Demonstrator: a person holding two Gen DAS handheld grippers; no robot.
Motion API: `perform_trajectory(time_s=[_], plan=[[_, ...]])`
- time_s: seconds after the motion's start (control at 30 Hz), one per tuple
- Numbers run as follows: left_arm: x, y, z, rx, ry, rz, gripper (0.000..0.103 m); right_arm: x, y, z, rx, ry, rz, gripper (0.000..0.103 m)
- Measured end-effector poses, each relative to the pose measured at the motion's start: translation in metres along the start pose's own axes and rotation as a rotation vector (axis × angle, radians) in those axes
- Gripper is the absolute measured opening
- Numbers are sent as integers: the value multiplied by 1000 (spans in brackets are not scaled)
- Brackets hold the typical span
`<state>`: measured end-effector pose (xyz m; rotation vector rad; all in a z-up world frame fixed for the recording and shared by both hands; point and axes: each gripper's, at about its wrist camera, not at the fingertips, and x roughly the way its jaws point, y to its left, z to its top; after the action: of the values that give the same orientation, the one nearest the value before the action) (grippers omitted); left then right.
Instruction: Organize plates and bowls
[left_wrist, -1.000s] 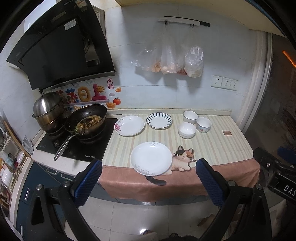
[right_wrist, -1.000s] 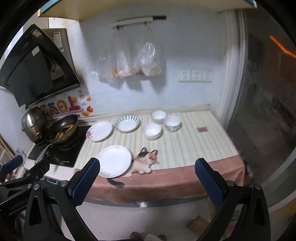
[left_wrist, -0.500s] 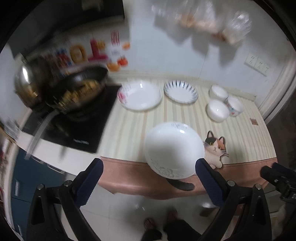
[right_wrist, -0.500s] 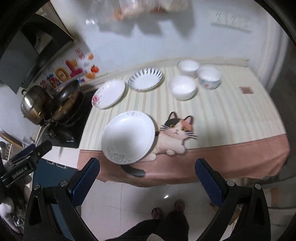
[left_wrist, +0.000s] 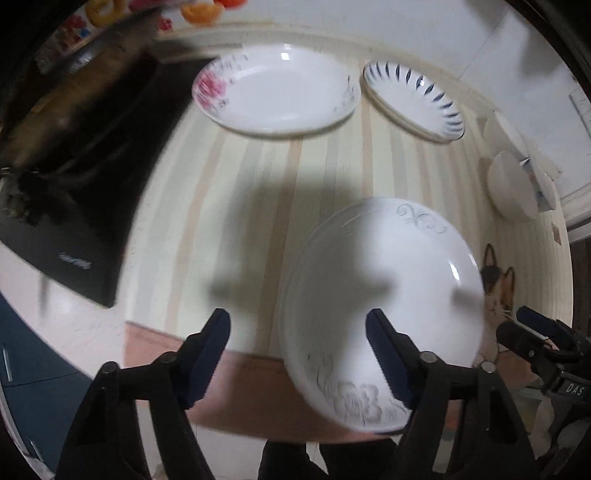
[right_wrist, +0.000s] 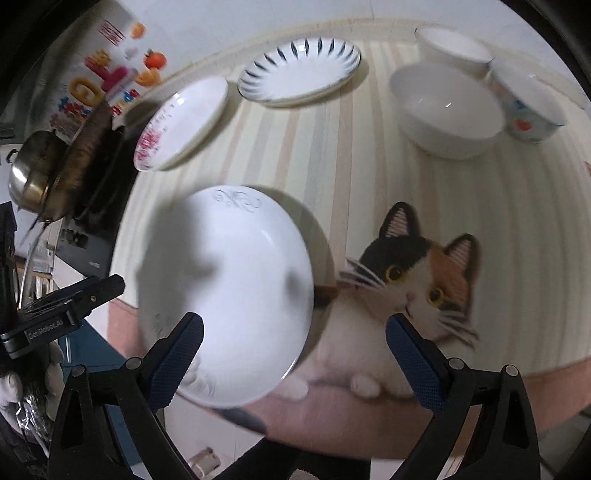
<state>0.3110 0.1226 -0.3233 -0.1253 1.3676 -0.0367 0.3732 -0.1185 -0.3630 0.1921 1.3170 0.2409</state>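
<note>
Dim indoor light falls from above and behind both cameras, casting soft gripper-shaped shadows across the nearest white plate (left_wrist: 384, 280) and the striped counter cloth (left_wrist: 258, 184). Small glare spots glint on the plate at 3 o'clock and on the flowered plate (left_wrist: 277, 92) at 12. Motion blur smears the stove (left_wrist: 74, 184) at 9 to 10 o'clock. Fisheye curvature bends the counter, with black vignetting in every corner of both views.
</note>
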Motion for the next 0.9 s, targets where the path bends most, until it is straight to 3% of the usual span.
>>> perform_trajectory(time_s=[0.13, 0.2, 0.3, 0.43, 0.53, 0.8, 0.9], plan=[[24, -1, 7, 20, 54, 4, 59, 34, -6, 19, 10, 52, 22, 90], [30, 4, 7, 11, 77, -7, 58, 44, -7, 23, 14, 74, 35, 85], [35, 5, 5, 6, 95, -14, 56, 56, -7, 24, 19, 113, 60, 75], [37, 6, -1, 14, 125, -16, 44, 71, 4, 25, 6, 153, 86, 60], [35, 5, -7, 23, 133, -17, 34, 74, 10, 24, -10, 172, 117, 39], [27, 14, -17, -7, 111, -10, 32, 76, 12, 21, -17, 170, 113, 21], [21, 14, -19, -5, 100, -16, 32, 74, 4, 18, -7, 174, 121, 20]])
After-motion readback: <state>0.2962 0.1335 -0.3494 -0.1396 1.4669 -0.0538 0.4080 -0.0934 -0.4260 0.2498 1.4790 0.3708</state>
